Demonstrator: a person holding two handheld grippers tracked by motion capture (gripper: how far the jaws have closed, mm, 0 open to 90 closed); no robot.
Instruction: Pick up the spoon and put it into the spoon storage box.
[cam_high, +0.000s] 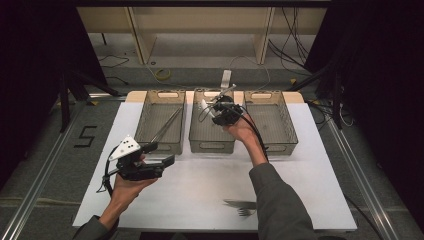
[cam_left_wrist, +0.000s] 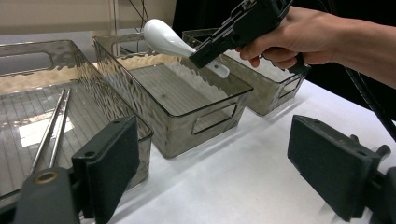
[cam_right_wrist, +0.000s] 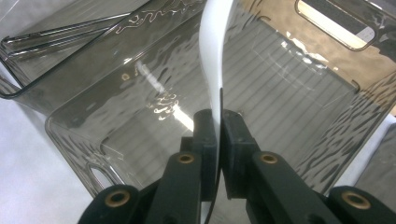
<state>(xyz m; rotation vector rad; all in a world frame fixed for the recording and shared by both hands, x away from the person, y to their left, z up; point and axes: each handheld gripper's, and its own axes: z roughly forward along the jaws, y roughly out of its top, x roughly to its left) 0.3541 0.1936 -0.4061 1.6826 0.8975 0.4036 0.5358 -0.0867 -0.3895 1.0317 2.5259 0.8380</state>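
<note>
We hold the white spoon (cam_left_wrist: 166, 38) by its handle in the right gripper (cam_right_wrist: 218, 135), over the middle bin (cam_left_wrist: 187, 95): rigid, glossy, likely slippery and chip-prone. Left gripper (cam_left_wrist: 212, 168) wide, empty.

- Three clear smoky plastic bins: left (cam_high: 160, 121), middle (cam_high: 212, 131), right (cam_high: 273, 122).
- Two metal chopsticks (cam_left_wrist: 52, 128).
- One white spoon (cam_left_wrist: 173, 43).
- One fork (cam_high: 243, 208).
- Two handheld grippers: left (cam_high: 159, 161), right (cam_high: 220, 111).

probably a lab: black curtains (cam_high: 30, 60), floor cables (cam_high: 290, 50), framed table (cam_high: 200, 190).
</note>
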